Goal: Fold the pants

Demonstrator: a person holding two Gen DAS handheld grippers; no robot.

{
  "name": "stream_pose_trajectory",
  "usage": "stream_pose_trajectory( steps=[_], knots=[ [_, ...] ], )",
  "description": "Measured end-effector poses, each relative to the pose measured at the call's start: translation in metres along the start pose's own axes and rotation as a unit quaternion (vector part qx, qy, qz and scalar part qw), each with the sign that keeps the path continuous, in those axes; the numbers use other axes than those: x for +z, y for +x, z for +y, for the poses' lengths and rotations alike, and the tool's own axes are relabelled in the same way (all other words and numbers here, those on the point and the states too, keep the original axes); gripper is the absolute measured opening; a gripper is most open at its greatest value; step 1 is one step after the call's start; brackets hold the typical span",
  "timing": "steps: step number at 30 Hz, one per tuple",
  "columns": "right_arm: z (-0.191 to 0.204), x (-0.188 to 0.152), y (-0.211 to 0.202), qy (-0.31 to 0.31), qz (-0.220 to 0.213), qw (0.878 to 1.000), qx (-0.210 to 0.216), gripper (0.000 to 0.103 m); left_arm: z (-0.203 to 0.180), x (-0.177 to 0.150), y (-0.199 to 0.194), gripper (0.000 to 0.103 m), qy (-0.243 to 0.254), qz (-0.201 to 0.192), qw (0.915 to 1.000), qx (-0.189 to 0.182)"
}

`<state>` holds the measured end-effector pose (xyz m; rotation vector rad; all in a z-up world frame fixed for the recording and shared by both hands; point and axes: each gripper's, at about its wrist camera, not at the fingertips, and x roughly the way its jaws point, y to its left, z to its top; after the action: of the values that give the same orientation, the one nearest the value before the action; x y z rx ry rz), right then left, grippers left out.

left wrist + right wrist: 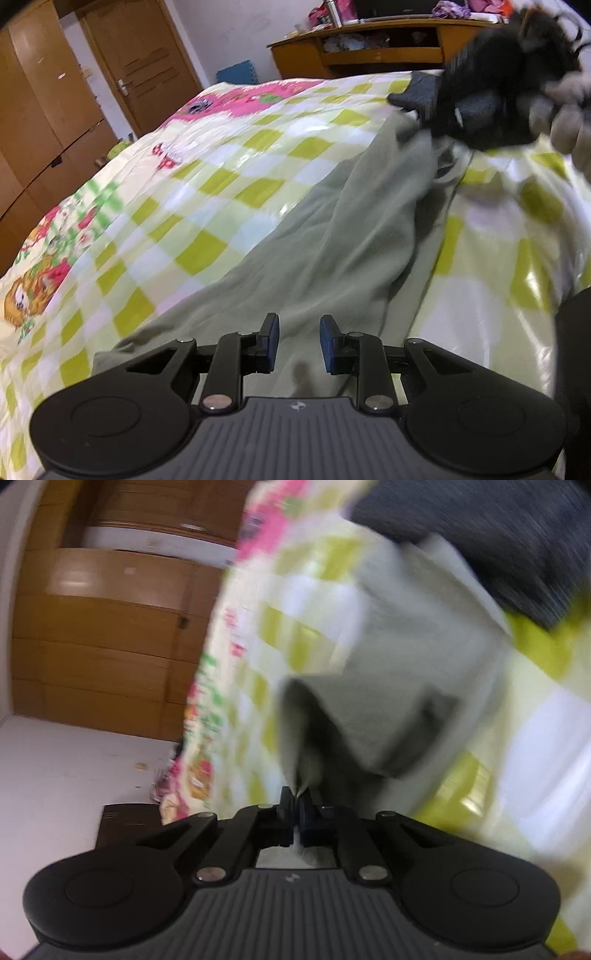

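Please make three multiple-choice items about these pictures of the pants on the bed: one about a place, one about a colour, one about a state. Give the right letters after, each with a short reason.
1. Where do the pants lie?
A. on the checked bedcover
B. on the floor
C. on the wooden desk

2. What colour are the pants?
A. pink
B. grey-green
C. dark blue

3. In what state is the right tool?
A. open above the pants
B. shut on nothing
C. shut on a fold of the pants

Answers:
1. A, as the left wrist view shows the cloth spread over the bedcover, with the desk behind the bed.
2. B, as the cloth is a pale grey-green in both views.
3. C, as the right wrist view shows the pads pinching a ridge of cloth; the left tool stands open over the pants.
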<state>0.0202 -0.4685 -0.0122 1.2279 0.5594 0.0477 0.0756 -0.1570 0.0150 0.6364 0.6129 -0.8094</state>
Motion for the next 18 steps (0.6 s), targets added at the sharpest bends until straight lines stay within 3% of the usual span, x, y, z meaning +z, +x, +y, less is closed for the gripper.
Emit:
stream_pose_trajectory(
  steps=[6,9,12,14,18],
  knots=[
    [0.084,0.022,-0.006,-0.115,-0.041,0.989,0.087,0.004,0.015,0.002,-0.011,0.040,-0.010,-0.015,0.9996,0.024],
    [0.099,0.005,-0.024,-0.170,-0.049,0.981,0.085,0.005,0.019,0.000,-0.023,0.047,-0.020,-0.026,0.9992,0.023],
    [0.067,-0.018,-0.033,-0.180,-0.045,0.982,0.027,0.010,0.015,-0.012,-0.019,0.048,-0.022,-0.012,0.9996,0.016],
    [0.033,-0.024,-0.025,-0.139,-0.018,0.990,-0.012,0.017,0.010,-0.019,-0.012,0.048,-0.016,0.006,0.9998,0.011],
    [-0.013,-0.030,-0.013,-0.068,-0.009,0.997,-0.021,0.020,-0.003,-0.026,-0.009,0.049,-0.007,0.020,0.9998,-0.004]
  ],
)
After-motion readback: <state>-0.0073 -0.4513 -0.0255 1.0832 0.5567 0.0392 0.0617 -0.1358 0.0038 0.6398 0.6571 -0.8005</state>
